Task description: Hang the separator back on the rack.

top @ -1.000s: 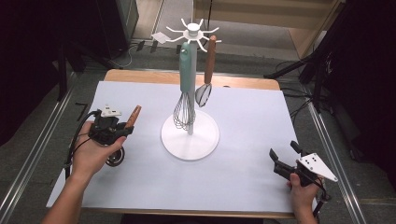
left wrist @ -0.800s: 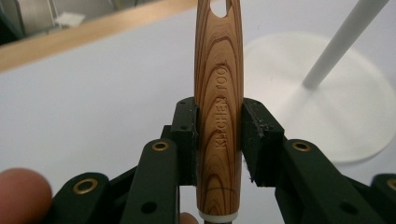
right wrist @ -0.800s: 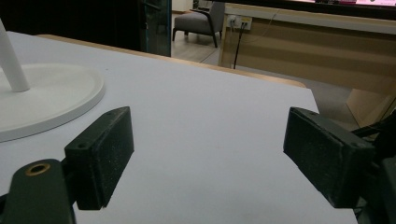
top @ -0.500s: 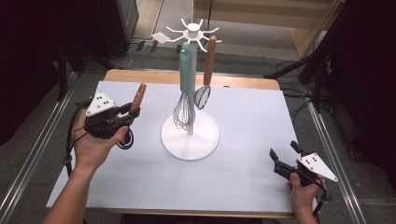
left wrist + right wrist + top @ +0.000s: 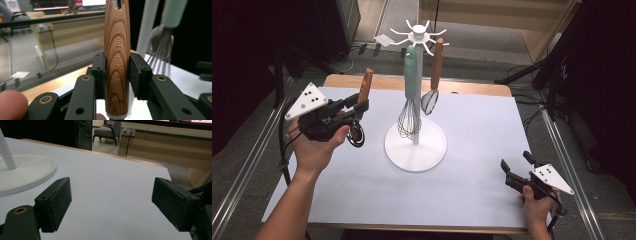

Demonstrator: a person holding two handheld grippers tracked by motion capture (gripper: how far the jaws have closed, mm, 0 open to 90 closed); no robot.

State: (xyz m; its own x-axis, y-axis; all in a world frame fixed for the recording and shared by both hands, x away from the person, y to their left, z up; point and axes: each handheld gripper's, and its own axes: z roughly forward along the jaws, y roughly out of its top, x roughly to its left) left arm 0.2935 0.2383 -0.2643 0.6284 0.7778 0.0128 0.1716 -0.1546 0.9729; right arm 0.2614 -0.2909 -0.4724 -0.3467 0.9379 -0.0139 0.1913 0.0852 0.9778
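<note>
Reading "KITCHEN TOOL" – wooden handle (image 5: 117, 62) – left claw (image 5: 117, 75) clamped.

light: even, overhead | table (image 5: 362, 200): bright | surroundings: dark | focus: soft, close fingertip (image 5: 12, 105) blurred

We are looking at an office-like lab: cables (image 5: 532, 75) are trailing over grey carpet (image 5: 492, 62), wooden desks (image 5: 160, 140) and a chair (image 5: 106, 131) are standing behind the tabletop (image 5: 482, 130).

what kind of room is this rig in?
Probably an office or lab used for recording, not a kitchen: a wooden desk and a grey chair stand behind the table, with cables on the floor.
</note>
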